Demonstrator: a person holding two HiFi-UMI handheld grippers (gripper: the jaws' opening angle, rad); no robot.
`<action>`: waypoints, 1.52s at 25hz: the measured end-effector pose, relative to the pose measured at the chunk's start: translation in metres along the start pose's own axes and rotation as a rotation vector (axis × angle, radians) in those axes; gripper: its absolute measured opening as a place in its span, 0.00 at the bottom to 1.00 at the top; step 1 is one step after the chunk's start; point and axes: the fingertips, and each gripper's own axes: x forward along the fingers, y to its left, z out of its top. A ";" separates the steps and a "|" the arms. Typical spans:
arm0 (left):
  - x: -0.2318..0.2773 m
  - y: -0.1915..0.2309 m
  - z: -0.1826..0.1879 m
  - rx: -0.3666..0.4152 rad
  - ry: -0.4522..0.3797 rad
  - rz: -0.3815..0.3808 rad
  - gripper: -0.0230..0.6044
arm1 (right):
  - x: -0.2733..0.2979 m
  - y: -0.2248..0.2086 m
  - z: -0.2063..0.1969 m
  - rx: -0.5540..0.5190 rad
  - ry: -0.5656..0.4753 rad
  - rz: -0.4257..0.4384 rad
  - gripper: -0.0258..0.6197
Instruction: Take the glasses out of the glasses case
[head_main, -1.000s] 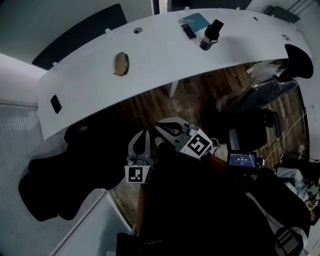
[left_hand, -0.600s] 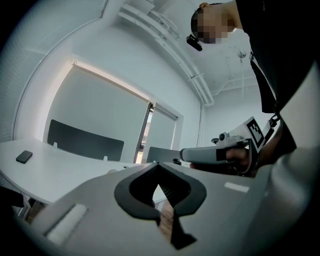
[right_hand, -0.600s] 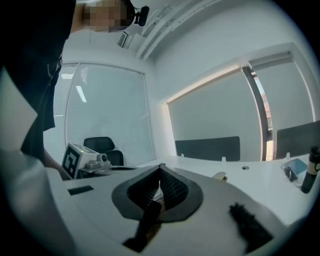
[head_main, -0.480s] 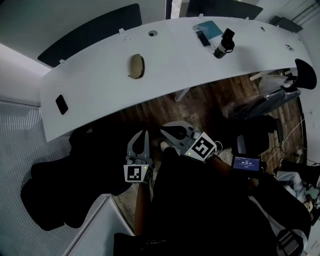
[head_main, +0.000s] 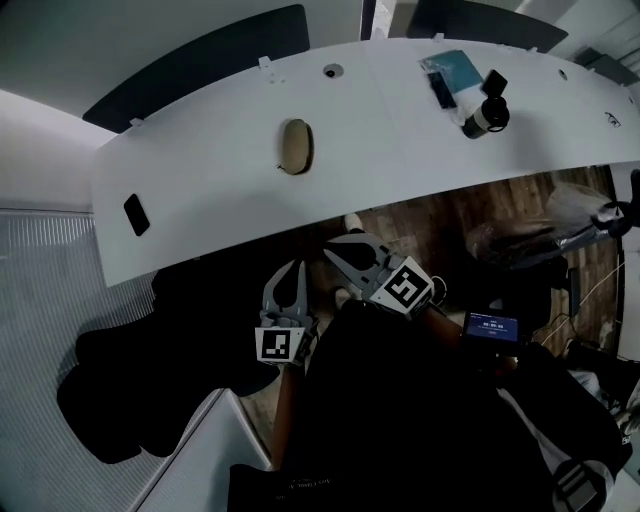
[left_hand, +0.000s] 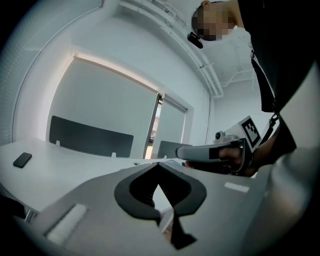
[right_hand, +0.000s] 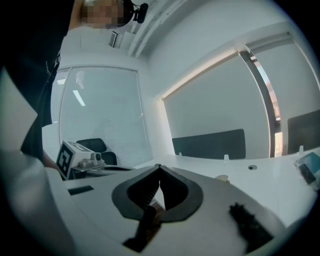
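Though the job is to get the glasses out, the tan oval glasses case (head_main: 295, 146) lies on the white bench (head_main: 200, 190), closed as far as I can tell, with nothing touching it and no glasses in sight. By my reckoning everything is left to do: reach the case, open it, lift the glasses out.

The left gripper (head_main: 290, 268) and the right gripper (head_main: 333, 254) hang side by side short of the bench's near edge, well apart from the case. Each has its jaws pressed together on nothing.

Off to the right on the bench lie a teal booklet (head_main: 455, 68) and a black-capped bottle (head_main: 483, 113); a black phone (head_main: 136, 214) sits near the left end. Dark partition screens (head_main: 200, 58) stand along the far edge. Below is brown wood floor (head_main: 450, 215), with a black office chair (right_hand: 95, 145) and a ribbed glass wall (head_main: 40, 300) at the left.
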 end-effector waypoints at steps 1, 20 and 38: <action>0.012 0.005 0.002 0.012 0.004 0.006 0.05 | 0.008 -0.017 0.000 0.014 0.002 -0.002 0.05; 0.217 0.064 0.048 0.048 0.172 0.094 0.05 | 0.083 -0.203 0.016 0.148 0.029 0.095 0.05; 0.274 0.152 -0.103 0.097 0.600 0.234 0.16 | 0.129 -0.275 -0.108 0.016 0.342 0.138 0.05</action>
